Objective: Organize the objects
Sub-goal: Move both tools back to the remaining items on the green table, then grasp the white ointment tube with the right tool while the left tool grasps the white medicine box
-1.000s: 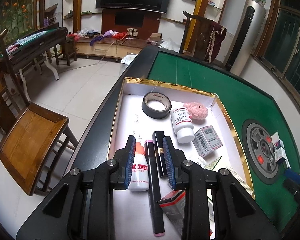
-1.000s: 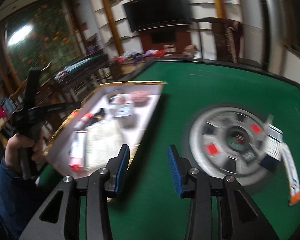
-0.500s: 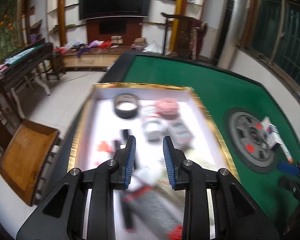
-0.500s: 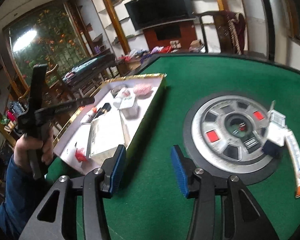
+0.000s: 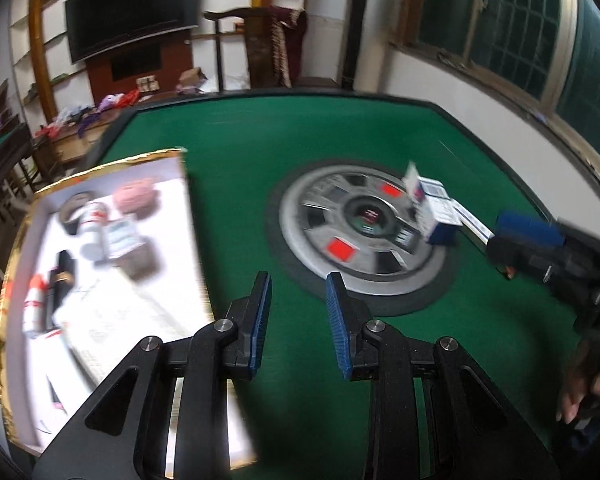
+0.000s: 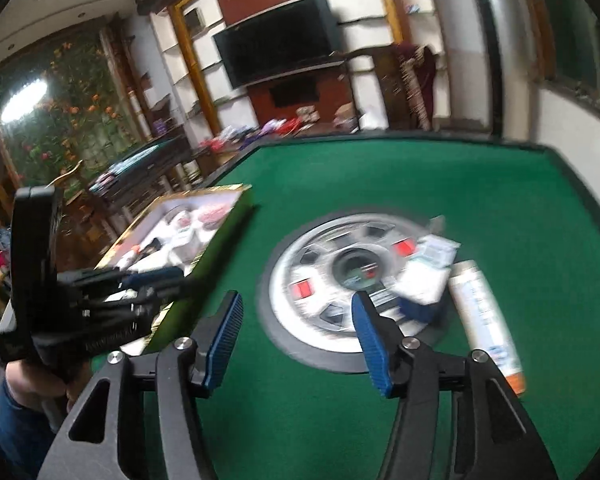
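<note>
A gold-rimmed white box (image 5: 4,280) on the green table holds a tape roll, a white bottle, a pink ball, pens and cartons; it also shows in the right wrist view (image 6: 224,232). A small blue-white carton (image 5: 436,212) and a long white tube (image 6: 484,316) lie by the grey centre disc (image 5: 324,216). My left gripper (image 5: 298,316) is open and empty over the felt, right of the box. My right gripper (image 6: 296,336) is open and empty, just short of the carton (image 6: 424,284).
The table has a raised dark rim (image 6: 580,184). A wooden chair with a cloth (image 5: 276,48) stands behind it, a TV wall (image 5: 132,24) beyond. The other hand-held gripper shows at the right of the left wrist view (image 5: 560,256).
My left gripper has swung right, from above the box to over the felt near the disc. My right gripper has moved closer to the carton and tube and opened wider.
</note>
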The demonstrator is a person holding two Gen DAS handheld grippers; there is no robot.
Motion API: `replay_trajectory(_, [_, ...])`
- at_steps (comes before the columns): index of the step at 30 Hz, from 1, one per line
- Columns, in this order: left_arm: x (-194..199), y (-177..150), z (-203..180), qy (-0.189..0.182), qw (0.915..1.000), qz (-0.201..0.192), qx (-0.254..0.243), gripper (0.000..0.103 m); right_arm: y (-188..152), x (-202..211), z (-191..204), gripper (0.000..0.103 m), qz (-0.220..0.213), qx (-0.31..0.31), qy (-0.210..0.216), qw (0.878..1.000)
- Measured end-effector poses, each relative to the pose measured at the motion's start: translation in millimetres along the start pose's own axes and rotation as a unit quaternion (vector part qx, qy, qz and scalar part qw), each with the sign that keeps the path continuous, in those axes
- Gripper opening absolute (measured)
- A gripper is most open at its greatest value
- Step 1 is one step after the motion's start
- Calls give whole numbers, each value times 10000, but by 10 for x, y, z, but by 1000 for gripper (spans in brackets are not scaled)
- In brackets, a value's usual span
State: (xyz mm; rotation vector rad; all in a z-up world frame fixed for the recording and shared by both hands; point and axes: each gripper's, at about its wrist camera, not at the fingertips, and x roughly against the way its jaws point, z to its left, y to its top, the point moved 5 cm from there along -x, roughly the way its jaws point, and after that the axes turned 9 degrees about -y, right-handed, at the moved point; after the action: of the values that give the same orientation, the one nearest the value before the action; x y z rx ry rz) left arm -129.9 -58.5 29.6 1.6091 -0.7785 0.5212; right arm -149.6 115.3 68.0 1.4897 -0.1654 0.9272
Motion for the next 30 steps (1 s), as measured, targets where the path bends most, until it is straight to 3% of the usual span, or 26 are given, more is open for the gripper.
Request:
replay_trajectory(4, [-152,51,-262,-125,9997,158,-123,28,-18,34,-467,64,68,-95,-316,9994])
replay_trajectory(8, [-340,124,-450,-267,9985,419,-225,28,-79,-29,-804,65,178,172,-1122,9934])
replay_trajectory(14, [-502,283,-659,-411,9974,575,-147,27,-219,-184,-1106,65,640,198,-1303,9892])
replay_trajectory(16, [-509,313,-698,-392,9977,540,-131,27,-270,-231,-1123,65,745,224,-1202,9897])
replay_trajectory(23, [-653,331,-766,-318,9969,703,-123,27,-335,-390,-1064,64,878,569,-1434,9841])
replay_trajectory(26, [-712,362,-795,-326,9966,747,-94,27,-366,-531,-1050,53,1011,703,-1441,9819])
replay_trajectory(28, [-745,384,-826,-328,9964,768,-107,27,-436,-598,-1084,30,1146,753,-1500,9791])
replay_trajectory(30, [-796,422,-856,-329,9961,818,-78,27,-453,-594,-1112,27,1173,691,-1425,9804])
